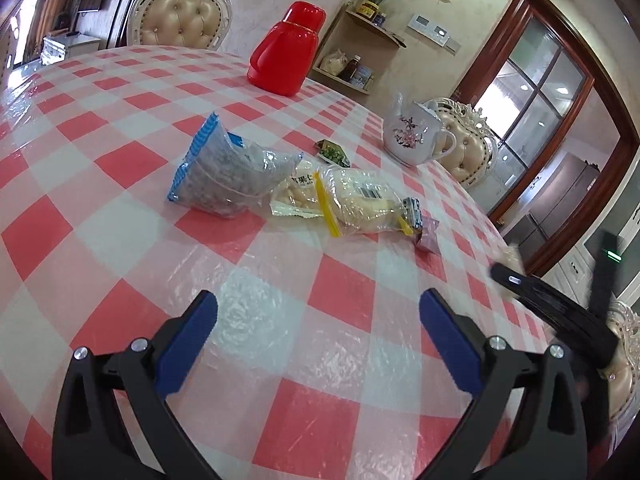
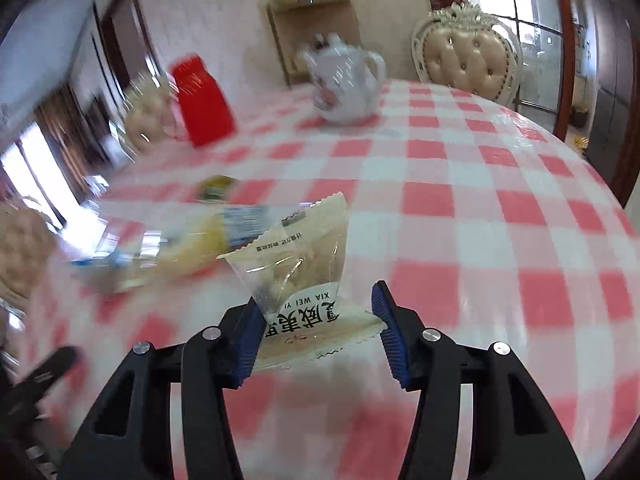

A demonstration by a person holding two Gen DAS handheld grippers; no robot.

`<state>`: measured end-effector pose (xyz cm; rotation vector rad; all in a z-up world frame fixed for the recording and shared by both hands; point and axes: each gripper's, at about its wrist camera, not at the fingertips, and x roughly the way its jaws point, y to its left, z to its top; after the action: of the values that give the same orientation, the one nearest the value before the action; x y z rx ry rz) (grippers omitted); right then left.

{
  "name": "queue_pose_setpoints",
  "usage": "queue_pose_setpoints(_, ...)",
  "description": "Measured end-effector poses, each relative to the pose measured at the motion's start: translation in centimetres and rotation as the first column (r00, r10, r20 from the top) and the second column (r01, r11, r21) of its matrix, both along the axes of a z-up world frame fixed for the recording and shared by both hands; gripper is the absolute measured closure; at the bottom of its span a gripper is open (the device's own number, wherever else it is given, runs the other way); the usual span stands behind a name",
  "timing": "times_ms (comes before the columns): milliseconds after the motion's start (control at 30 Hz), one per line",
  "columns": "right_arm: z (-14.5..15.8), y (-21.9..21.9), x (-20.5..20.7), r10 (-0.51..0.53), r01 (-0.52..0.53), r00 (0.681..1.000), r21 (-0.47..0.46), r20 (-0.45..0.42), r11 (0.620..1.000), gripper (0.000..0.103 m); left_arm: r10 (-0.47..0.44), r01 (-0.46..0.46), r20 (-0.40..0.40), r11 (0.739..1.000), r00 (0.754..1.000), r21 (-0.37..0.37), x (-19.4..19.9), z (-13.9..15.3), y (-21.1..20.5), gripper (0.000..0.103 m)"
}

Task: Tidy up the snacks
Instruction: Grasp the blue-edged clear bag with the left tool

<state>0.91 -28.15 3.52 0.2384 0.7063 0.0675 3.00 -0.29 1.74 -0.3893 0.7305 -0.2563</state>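
Observation:
My right gripper (image 2: 316, 295) is shut on a cream snack packet (image 2: 304, 264) with a clear window, holding it by its lower end above the red-and-white checked table (image 2: 460, 240). To its left the snack pile (image 2: 180, 252) shows blurred. In the left wrist view the pile lies mid-table: a blue-edged bag of dark pieces (image 1: 224, 176), a cream packet (image 1: 294, 200), a clear zip bag with yellow strips (image 1: 360, 204), a small green packet (image 1: 332, 154) and small purple packets (image 1: 426, 234). My left gripper (image 1: 318, 308) stands open over bare cloth in front of the pile. The right gripper's dark body (image 1: 536, 296) shows at the right edge.
A red thermos jug (image 1: 286, 54) stands at the back of the table and a white flowered teapot (image 1: 414, 132) at the back right. Padded cream chairs (image 1: 182, 20) ring the table. The table's rim (image 1: 516, 300) curves close on the right. A wooden shelf (image 1: 360, 52) is behind.

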Motion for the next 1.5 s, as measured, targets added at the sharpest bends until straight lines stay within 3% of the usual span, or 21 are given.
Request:
queue_pose_setpoints(100, 0.1, 0.8, -3.7, -0.052, 0.045, 0.996, 0.096, 0.075, 0.994, 0.051, -0.013, 0.013, -0.002, 1.0, 1.0, 0.028, -0.2, 0.0, -0.5, 0.002)
queue_pose_setpoints(167, -0.6, 1.2, -4.4, -0.078, 0.069, 0.993, 0.102, 0.088, 0.992, 0.051, -0.013, 0.013, 0.003, 0.999, 1.0, 0.047, -0.4, 0.1, -0.8, 0.002)
queue_pose_setpoints(267, -1.8, 1.0, -3.7, -0.08, 0.076, 0.996, 0.117, 0.032, 0.99, 0.051, 0.006, -0.006, 0.001, 0.996, 1.0, 0.084, -1.0, 0.2, -0.5, 0.002)
queue_pose_setpoints(333, -2.2, 0.2, -3.7, -0.069, 0.063, 0.997, 0.183, 0.029, 0.981, 0.051, 0.049, -0.046, -0.017, 0.989, 0.999, 0.139, -0.6, 0.2, 0.2, 0.002)
queue_pose_setpoints(400, -2.4, -0.6, -3.6, -0.083, 0.076, 0.996, 0.221, 0.021, 0.972, 0.051, 0.13, -0.12, -0.038, 0.971, 0.991, 0.205, 0.4, 0.0, 1.7, 0.002)
queue_pose_setpoints(533, -2.8, -0.9, -3.4, -0.079, 0.077, 0.997, 0.245, -0.003, 0.966, 0.051, 0.186, -0.152, -0.099, 0.949, 0.978, 0.275, 3.5, -0.4, 4.1, 0.002)
queue_pose_setpoints(600, -2.9, -0.8, -3.3, -0.073, 0.074, 0.997, 0.239, -0.011, 0.968, 0.051, 0.164, -0.122, -0.105, 0.938, 0.981, 0.325, 5.4, -0.1, 4.3, 0.002)
queue_pose_setpoints(700, -2.9, -0.7, -3.3, -0.069, 0.071, 0.997, 0.234, -0.015, 0.97, 0.051, 0.018, 0.017, -0.083, 0.913, 0.996, 0.408, 8.1, 1.0, 2.8, 0.002)
queue_pose_setpoints(767, -3.0, -0.8, -3.3, -0.075, 0.077, 0.997, 0.244, -0.018, 0.967, 0.05, -0.073, 0.101, -0.074, 0.858, 0.995, 0.503, 9.5, 1.9, 1.7, 0.002)
queue_pose_setpoints(800, -3.1, -0.9, -3.4, -0.079, 0.082, 0.997, 0.256, -0.024, 0.963, 0.05, -0.128, 0.164, -0.103, 0.803, 0.986, 0.573, 10.3, 2.1, 0.9, 0.002)
queue_pose_setpoints(833, -3.2, -1.1, -3.3, -0.083, 0.088, 0.996, 0.265, -0.03, 0.96, 0.05, -0.166, 0.211, -0.13, 0.765, 0.977, 0.608, 10.8, 2.1, 0.3, 0.002)
queue_pose_setpoints(933, -3.4, -1.5, -3.2, -0.087, 0.097, 0.995, 0.282, -0.048, 0.955, 0.05, -0.286, 0.38, -0.252, 0.636, 0.925, 0.672, 12.1, 0.8, -1.2, 0.002)
queue_pose_setpoints(1000, -3.5, -1.5, -3.3, -0.089, 0.101, 0.995, 0.284, -0.055, 0.954, 0.05, -0.293, 0.412, -0.292, 0.594, 0.911, 0.691, 12.8, -0.3, -1.2, 0.002)
queue_pose_setpoints(1067, -3.4, -1.4, -3.3, -0.089, 0.1, 0.995, 0.279, -0.054, 0.955, 0.05, -0.334, 0.455, -0.31, 0.613, 0.89, 0.646, 13.1, -1.0, -1.1, 0.002)
queue_pose_setpoints(1100, -3.4, -1.4, -3.4, -0.088, 0.099, 0.995, 0.276, -0.053, 0.956, 0.05, -0.339, 0.447, -0.292, 0.638, 0.894, 0.627, 13.1, -1.0, -0.8, 0.01)
queue_pose_setpoints(1133, -3.4, -1.5, -3.3, -0.089, 0.1, 0.995, 0.277, -0.053, 0.956, 0.05, -0.35, 0.454, -0.29, 0.665, 0.891, 0.592, 13.1, -0.9, -0.7, 0.03)
queue_pose_setpoints(1167, -3.5, -1.5, -3.2, -0.09, 0.102, 0.994, 0.28, -0.055, 0.954, 0.05, -0.347, 0.447, -0.282, 0.693, 0.894, 0.566, 12.9, -0.9, -0.5, 0.04)
queue_pose_setpoints(1200, -3.5, -1.6, -3.3, -0.092, 0.106, 0.994, 0.287, -0.059, 0.952, 0.05, -0.335, 0.432, -0.273, 0.714, 0.902, 0.551, 12.5, -0.8, -0.2, 0.061)
queue_pose_setpoints(1367, -3.4, -1.6, -3.4, -0.093, 0.106, 0.994, 0.288, -0.058, 0.952, 0.05, -0.226, 0.284, -0.171, 0.77, 0.959, 0.571, 8.0, -0.4, -1.1, 0.066)
queue_pose_setpoints(1433, -3.4, -1.6, -3.4, -0.091, 0.104, 0.994, 0.289, -0.059, 0.952, 0.05, -0.175, 0.223, -0.143, 0.842, 0.974, 0.492, 5.1, -0.2, -1.2, 0.065)
queue_pose_setpoints(1500, -3.4, -1.7, -3.5, -0.092, 0.105, 0.994, 0.29, -0.059, 0.951, 0.05, -0.124, 0.168, -0.129, 0.895, 0.984, 0.414, 2.7, -0.3, -1.3, 0.065)
